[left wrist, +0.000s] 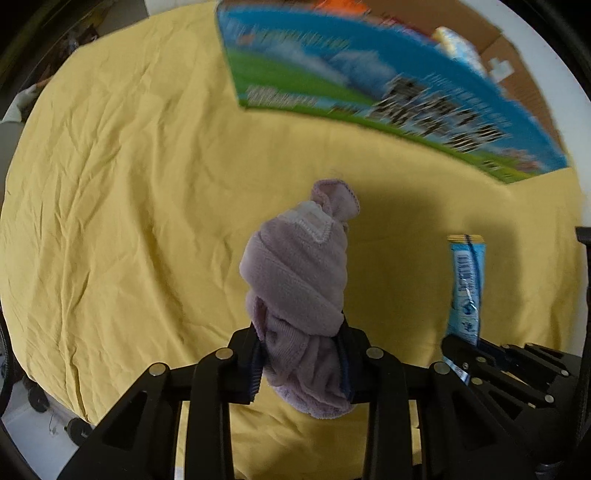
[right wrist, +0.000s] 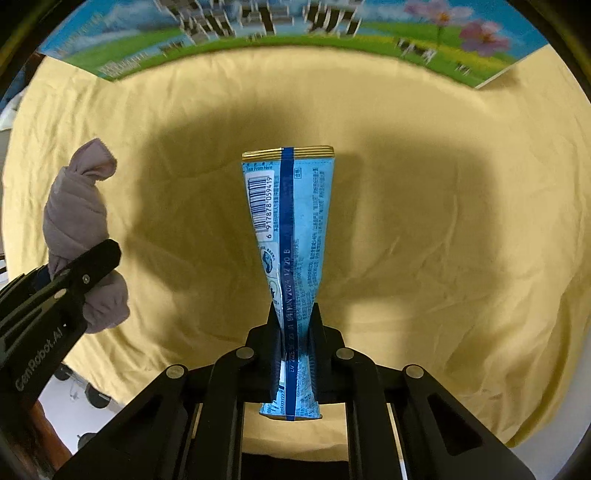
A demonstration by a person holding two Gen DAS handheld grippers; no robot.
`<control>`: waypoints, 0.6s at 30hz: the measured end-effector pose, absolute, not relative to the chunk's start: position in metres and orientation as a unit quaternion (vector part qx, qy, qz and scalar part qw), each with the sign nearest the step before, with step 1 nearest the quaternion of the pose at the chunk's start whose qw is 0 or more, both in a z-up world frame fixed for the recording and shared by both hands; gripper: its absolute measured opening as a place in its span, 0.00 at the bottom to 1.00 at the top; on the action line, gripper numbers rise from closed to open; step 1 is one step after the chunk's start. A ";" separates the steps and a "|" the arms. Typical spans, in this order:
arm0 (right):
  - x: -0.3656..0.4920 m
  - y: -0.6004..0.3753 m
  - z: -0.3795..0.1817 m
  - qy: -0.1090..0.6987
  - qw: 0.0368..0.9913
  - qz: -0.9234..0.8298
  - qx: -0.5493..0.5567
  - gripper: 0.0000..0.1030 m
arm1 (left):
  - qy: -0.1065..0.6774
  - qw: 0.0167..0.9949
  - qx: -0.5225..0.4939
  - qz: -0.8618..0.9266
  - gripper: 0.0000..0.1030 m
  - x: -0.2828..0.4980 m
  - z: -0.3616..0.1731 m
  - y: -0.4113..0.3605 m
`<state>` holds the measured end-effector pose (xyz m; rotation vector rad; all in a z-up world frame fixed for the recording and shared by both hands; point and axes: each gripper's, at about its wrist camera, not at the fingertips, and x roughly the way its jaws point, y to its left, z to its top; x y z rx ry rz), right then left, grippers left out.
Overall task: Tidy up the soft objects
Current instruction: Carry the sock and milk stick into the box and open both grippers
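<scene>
My left gripper (left wrist: 301,354) is shut on a rolled pale purple towel (left wrist: 299,273) and holds it above the yellow cloth. The towel also shows at the left of the right wrist view (right wrist: 79,214), with the left gripper (right wrist: 70,280) clamped around it. My right gripper (right wrist: 295,332) is shut on a light blue snack packet (right wrist: 291,229) with a barcode, held upright above the cloth. That packet (left wrist: 466,288) and the right gripper (left wrist: 465,350) show at the right of the left wrist view.
A yellow cloth (left wrist: 129,184) covers the table. A large box printed with blue sky, green grass and cows (left wrist: 369,85) stands at the far side, also in the right wrist view (right wrist: 295,33). Cardboard (left wrist: 517,62) lies behind it. Floor shows past the near left edge.
</scene>
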<state>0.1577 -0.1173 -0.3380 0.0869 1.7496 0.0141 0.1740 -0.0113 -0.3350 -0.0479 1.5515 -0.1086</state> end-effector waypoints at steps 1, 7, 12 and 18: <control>0.157 -0.118 -0.329 0.763 0.645 0.010 0.039 0.12 | 0.695 0.717 -0.022 -0.054 0.28 0.174 -0.326 -0.012; 0.154 -0.130 -0.275 0.735 0.674 0.029 0.070 0.12 | 0.664 0.743 -0.029 -0.086 0.28 0.176 -0.271 -0.009; 0.162 -0.136 -0.221 0.705 0.702 0.046 0.089 0.12 | 0.637 0.762 -0.040 -0.111 0.28 0.178 -0.225 -0.023; 0.187 -0.142 -0.152 0.668 0.734 0.065 0.104 0.12 | 0.610 0.780 -0.052 -0.128 0.28 0.211 -0.184 -0.037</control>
